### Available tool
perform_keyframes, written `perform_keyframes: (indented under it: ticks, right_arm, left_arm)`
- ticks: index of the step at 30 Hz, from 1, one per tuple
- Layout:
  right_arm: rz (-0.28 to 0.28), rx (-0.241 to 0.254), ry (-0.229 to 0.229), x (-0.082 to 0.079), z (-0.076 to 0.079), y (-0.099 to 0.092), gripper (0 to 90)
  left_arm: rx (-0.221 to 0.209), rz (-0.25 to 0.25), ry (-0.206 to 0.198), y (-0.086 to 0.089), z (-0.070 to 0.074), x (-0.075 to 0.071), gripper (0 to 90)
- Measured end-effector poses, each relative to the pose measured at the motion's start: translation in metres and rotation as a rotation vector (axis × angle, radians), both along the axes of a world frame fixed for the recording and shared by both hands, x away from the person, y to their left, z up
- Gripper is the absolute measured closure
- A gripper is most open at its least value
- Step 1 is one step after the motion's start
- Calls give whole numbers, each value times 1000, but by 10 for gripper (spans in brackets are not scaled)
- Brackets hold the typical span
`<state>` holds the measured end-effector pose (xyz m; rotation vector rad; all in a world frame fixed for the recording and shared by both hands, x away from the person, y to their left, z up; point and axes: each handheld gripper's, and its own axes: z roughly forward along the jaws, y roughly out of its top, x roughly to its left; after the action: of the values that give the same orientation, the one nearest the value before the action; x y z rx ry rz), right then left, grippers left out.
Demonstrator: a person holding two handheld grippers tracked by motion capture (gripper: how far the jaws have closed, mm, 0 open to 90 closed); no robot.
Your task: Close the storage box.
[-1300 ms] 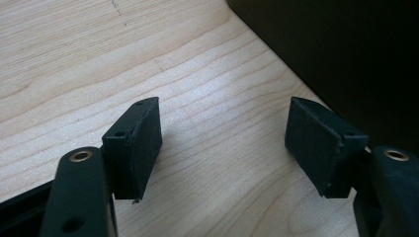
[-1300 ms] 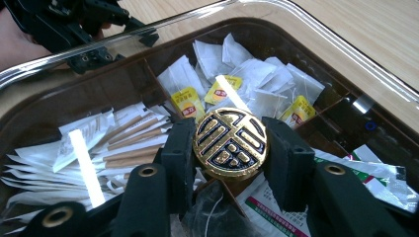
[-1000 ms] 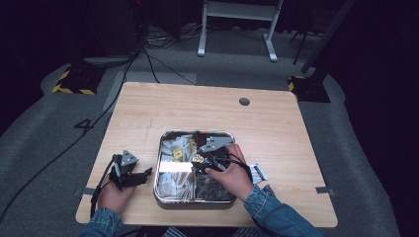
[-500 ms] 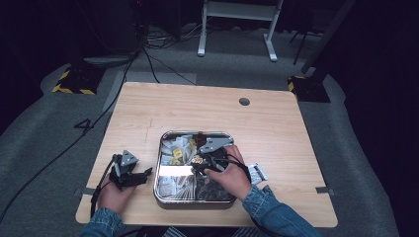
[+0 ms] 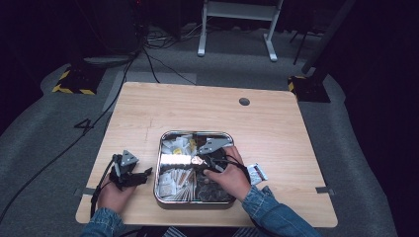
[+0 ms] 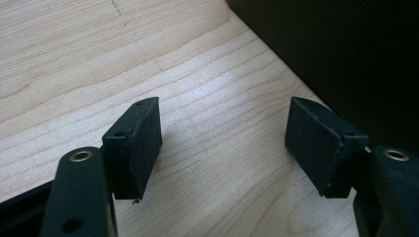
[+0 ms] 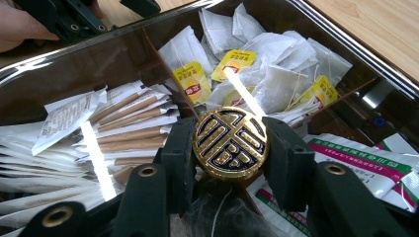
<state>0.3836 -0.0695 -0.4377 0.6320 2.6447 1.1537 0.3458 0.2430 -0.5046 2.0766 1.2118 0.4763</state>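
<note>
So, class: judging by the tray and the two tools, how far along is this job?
Done: the tray holds sorted tea bags and sachets. In hand: the right tool grips a gold disc over the tray. Left: setting the disc down; the left tool rests open on the table.

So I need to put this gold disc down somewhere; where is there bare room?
The far half of the table beyond the tray is bare, as is the right side past the packet. The tray's compartments are crowded with tea bags and sachets.
</note>
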Motion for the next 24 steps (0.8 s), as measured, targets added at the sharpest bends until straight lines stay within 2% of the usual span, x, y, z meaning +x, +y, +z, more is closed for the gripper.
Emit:
perform_keyframes:
  ticks: [11,14,16,24]
  right_arm:
    - [-6,15,9,1,-1,-1,583]
    - [-13,42,44,3,-1,-2,552]
    - [-10,72,37,3,-1,-3,500]
    - [-26,141,27,4,15,-10,478]
  left_arm:
    - [0,0,0,0,0,0,306]
    - [1,-1,0,0,0,0,307]
    - [0,0,0,0,0,0,306]
    - [0,1,0,0,0,0,307]
